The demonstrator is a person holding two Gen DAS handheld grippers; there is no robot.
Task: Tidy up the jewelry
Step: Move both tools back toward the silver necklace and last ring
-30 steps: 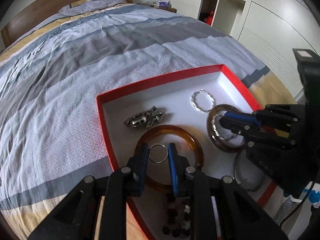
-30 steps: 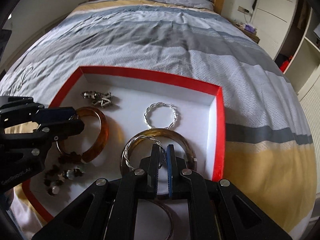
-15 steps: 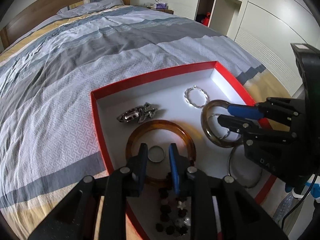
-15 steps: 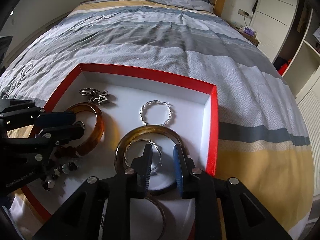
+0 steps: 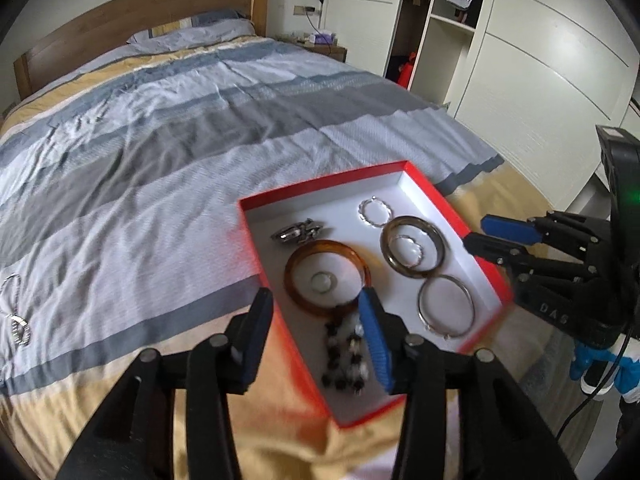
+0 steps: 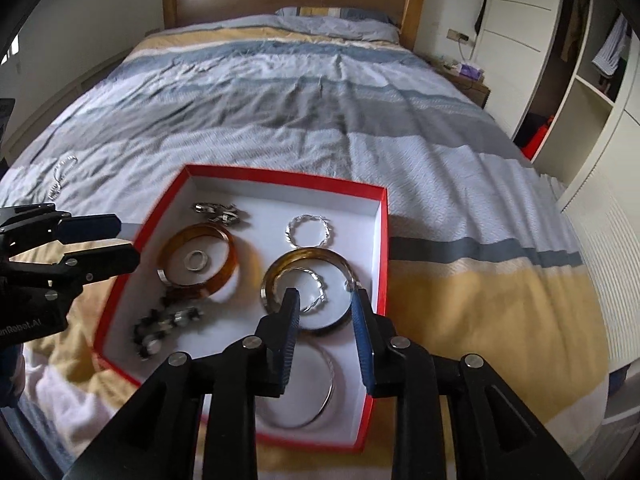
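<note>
- Your left gripper (image 5: pixel 316 320) hangs above the near left rim of the red jewelry box (image 5: pixel 434 194), fingers spread wide and holding nothing.
- Your right gripper (image 6: pixel 324 312) sits above the near right part of the box, fingers likewise parted and empty.
- The box lies on the striped duvet (image 5: pixel 160 140) at the foot of the bed, white inside, and most of the jewelry rests in it.
- The amber bangle (image 5: pixel 294 288) lies flat in the left half, and the small silver ring (image 5: pixel 320 282) sits loose inside its circle.
- Just beyond the bangle, toward the far left corner, you have the chunky silver link bracelet (image 5: pixel 298 232).
- On the right, the brown tortoiseshell bangle (image 5: pixel 434 236) lies flat with a twisted silver hoop (image 5: pixel 406 250) inside it.
- Another twisted silver bracelet (image 5: pixel 376 211) lies just beyond that bangle, near the far wall.
- Nearer to you, the thin silver bangle (image 5: pixel 446 306) touches the tortoiseshell one.
- The dark beaded bracelet (image 5: pixel 346 354) trails from the amber bangle toward the near edge, right beside your left gripper's right finger.
- Out on the duvet, well left of the box, one silver chain piece (image 6: pixel 60 176) lies outside it.
- Headboard (image 6: pixel 288 0) and pillow at the far end; white wardrobe (image 5: pixel 540 60) to the right.
</note>
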